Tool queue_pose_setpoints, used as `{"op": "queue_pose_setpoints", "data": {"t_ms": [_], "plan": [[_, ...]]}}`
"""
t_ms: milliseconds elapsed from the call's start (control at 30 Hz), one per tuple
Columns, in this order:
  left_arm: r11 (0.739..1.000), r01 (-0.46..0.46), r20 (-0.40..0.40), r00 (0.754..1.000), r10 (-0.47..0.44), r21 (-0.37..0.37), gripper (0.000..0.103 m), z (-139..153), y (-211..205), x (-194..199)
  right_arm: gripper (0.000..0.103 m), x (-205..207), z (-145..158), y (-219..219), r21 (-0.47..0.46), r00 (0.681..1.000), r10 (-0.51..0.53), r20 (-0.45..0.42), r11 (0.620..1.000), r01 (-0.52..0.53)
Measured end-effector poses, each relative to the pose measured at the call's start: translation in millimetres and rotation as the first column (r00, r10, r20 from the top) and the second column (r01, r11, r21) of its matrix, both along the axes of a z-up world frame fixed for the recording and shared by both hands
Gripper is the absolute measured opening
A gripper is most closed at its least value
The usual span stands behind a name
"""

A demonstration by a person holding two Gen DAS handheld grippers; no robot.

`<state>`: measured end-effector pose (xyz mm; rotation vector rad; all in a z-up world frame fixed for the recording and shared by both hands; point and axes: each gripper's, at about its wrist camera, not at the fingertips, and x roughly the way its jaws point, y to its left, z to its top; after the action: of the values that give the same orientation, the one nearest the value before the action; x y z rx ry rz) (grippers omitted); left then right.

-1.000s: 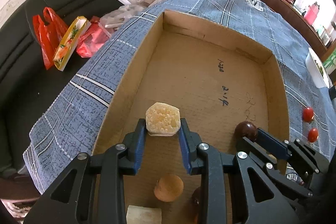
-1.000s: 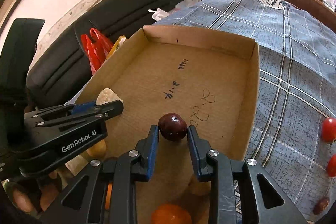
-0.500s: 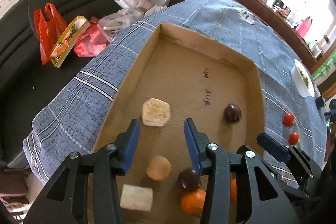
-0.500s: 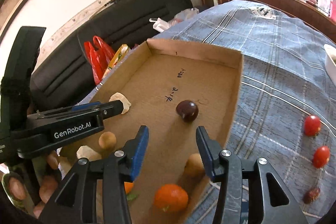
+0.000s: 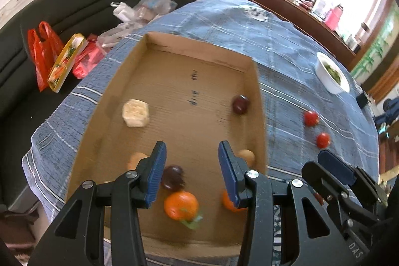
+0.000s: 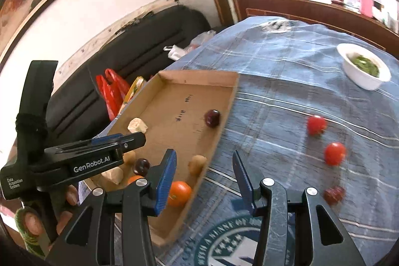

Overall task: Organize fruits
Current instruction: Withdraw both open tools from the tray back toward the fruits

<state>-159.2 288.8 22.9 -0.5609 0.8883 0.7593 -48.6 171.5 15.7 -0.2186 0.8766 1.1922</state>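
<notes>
A shallow cardboard box (image 5: 259,101) lies on the blue plaid tablecloth. Inside it are a pale hexagonal piece (image 5: 136,113), a dark plum (image 5: 240,104), a second dark plum (image 5: 172,177), oranges (image 5: 181,205) and small tan fruits (image 5: 246,156). My left gripper (image 5: 190,166) is open and empty above the box's near end. My right gripper (image 6: 203,176) is open and empty over the box's right wall (image 6: 219,131). Two red tomatoes (image 6: 316,124) (image 6: 334,153) and a dark red fruit (image 6: 334,194) lie on the cloth to the right.
A white bowl of greens (image 6: 364,69) stands at the far right of the table. A black sofa (image 5: 74,6) with red bags (image 5: 42,51) and clear plastic bags lies beyond the table's left edge. A wooden counter runs behind.
Both grippers opened, leaving the pale piece and the dark plum in the box, then pulled back and up. The right gripper swung right toward the tomatoes.
</notes>
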Motion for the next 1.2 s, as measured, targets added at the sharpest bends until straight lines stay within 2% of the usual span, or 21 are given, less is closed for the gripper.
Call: {"op": "queue_pose_setpoints", "data": {"t_ms": [567,900,1200], "plan": [[0.985,0.173,0.007,0.985,-0.174,0.016,0.042,14,-79,37,0.049,39,-11,-117,0.007,0.977,-0.21,-0.029,0.978,0.211],[0.964,0.267,-0.01,0.964,-0.267,0.013,0.041,9,-120,57,0.049,60,-22,-175,0.004,0.945,-0.325,-0.044,0.946,0.325],[0.936,0.353,-0.016,0.936,-0.353,0.014,0.041,5,-157,68,0.049,66,-19,-202,0.017,0.929,-0.369,-0.04,0.929,0.37]]}}
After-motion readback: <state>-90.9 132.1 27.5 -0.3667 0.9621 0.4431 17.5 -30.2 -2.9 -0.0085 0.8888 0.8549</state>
